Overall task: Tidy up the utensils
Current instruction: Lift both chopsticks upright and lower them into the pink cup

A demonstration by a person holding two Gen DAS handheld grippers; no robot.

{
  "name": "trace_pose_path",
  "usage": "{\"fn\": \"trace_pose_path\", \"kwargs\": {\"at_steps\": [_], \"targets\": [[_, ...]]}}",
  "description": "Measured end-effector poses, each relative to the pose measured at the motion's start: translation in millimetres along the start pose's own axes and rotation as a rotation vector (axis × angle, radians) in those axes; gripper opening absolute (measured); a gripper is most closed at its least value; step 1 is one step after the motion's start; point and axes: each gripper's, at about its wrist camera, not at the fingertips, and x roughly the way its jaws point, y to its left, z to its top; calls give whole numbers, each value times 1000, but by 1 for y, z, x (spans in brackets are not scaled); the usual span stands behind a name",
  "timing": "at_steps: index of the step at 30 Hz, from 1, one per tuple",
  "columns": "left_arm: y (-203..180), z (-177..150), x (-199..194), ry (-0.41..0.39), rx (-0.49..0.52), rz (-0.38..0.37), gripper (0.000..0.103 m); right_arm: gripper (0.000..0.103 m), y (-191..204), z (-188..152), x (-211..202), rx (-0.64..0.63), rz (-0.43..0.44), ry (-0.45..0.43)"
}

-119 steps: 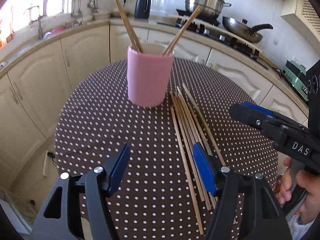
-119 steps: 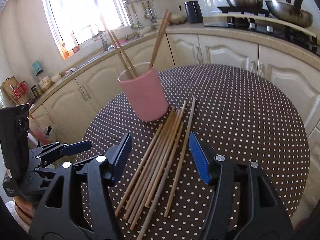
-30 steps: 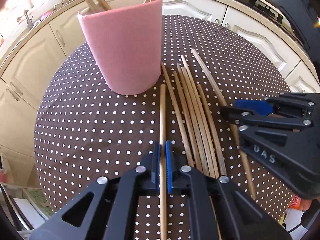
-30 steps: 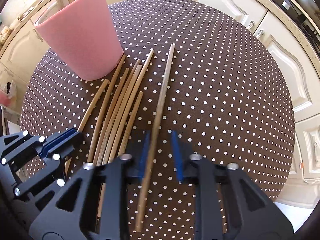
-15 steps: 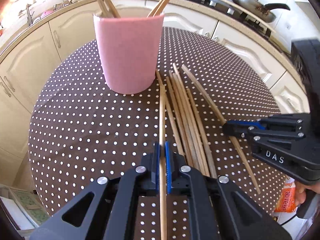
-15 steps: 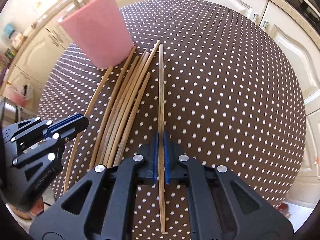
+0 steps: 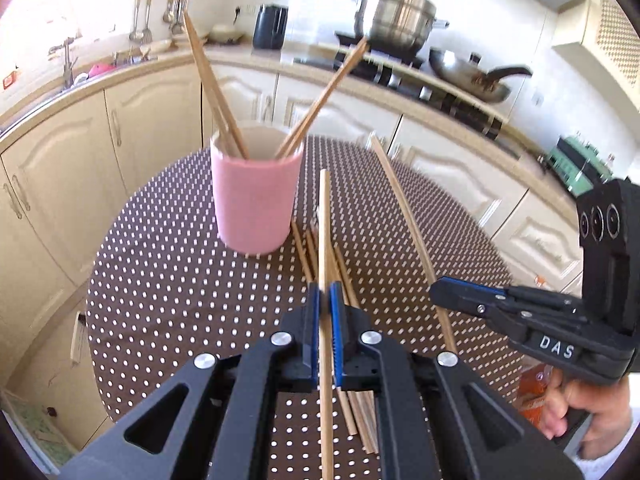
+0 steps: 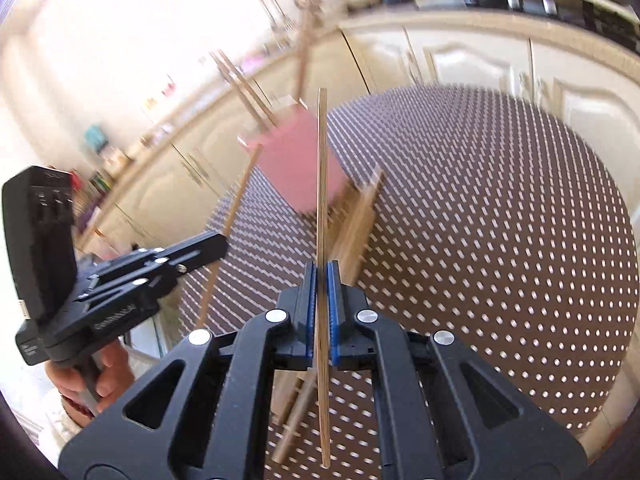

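- Round counter (image 7: 168, 280) under a brown cloth with white dots; cream cabinets curve behind it, with a steel pot (image 7: 400, 20) and a dark frying pan (image 7: 472, 76) on the stove at the back.
- Pink cylindrical holder (image 7: 256, 196) stands upright on the counter, toward its far side. Several wooden chopsticks already lean inside it, splayed left and right over the rim.
- Left gripper (image 7: 325, 304), black frame with blue pads: fingers pinched nearly together on one long wooden chopstick (image 7: 325, 216). The stick runs straight ahead along the fingers; its far tip sits just right of the holder in the left wrist view, lifted off the cloth.
- Right gripper (image 8: 321, 280), same build: fingers clamped tight on a second wooden chopstick (image 8: 322, 152). In the right wrist view that stick crosses in front of the blurred holder. From the left wrist view the same stick (image 7: 404, 216) slants up from the right gripper (image 7: 436, 292) toward the far edge of the counter.
- Loose bundle of wooden chopsticks (image 7: 344, 272) lies flat on the cloth, just right of the holder's base, partly hidden beneath the left gripper.
- A hand (image 7: 580, 408) grips the right gripper's handle at the lower right; another hand (image 8: 100, 376) holds the left one.
- Right wrist view is heavily smeared; small details there cannot be told.
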Motion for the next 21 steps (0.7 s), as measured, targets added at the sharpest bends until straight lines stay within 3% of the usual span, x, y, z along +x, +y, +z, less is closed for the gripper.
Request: {"fn": "trace_pose_path", "kwargs": {"at_steps": [8,12,21], "targets": [[-10,22,-34,-183,-11,-35,6,6,52,6,-28,-73,81,-201],[-11,31,-48,-290,-22,-39,6,6,76,14,-35,-130,82,-287],[2,64,-63,-501,-64,-54,6,6,99,64,-2,-196,79,-431]]}}
